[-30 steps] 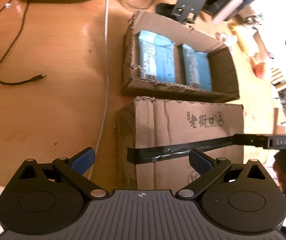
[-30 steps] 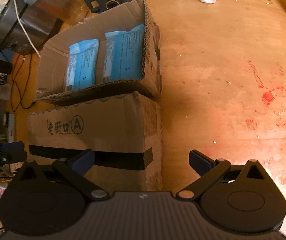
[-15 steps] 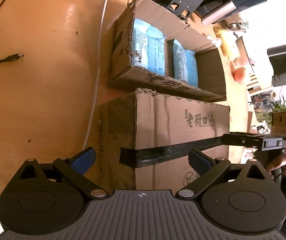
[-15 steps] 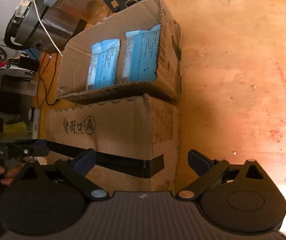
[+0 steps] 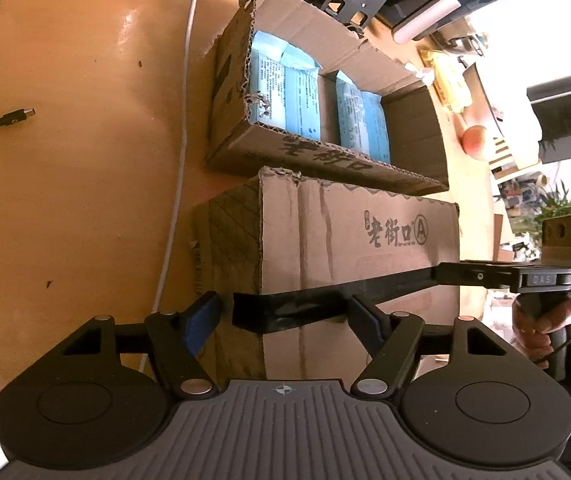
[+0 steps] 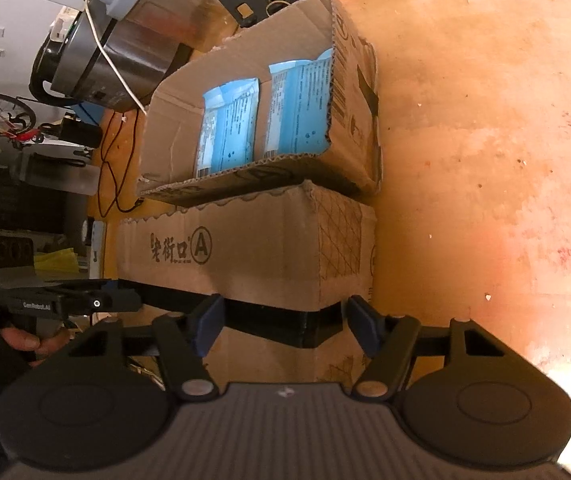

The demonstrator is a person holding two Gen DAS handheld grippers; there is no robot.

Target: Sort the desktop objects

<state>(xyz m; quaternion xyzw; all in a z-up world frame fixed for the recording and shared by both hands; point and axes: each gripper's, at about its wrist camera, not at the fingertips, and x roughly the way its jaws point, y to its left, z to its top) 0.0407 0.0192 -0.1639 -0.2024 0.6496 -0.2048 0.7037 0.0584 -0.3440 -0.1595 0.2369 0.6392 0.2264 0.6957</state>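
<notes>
The left gripper [image 5: 285, 316] stands wide open and empty, straddling the near left corner of the closed carton [image 5: 357, 256]; the right gripper [image 6: 285, 322] gapes likewise at its right corner. Just behind, touching it, the open box [image 6: 349, 92] holds two blue packets [image 6: 301, 108] on the wooden table [image 6: 485, 140].

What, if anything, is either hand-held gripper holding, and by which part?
Nothing. The left hand-held gripper and right hand-held gripper both stand open, each straddling a corner of the closed cardboard box.
</notes>
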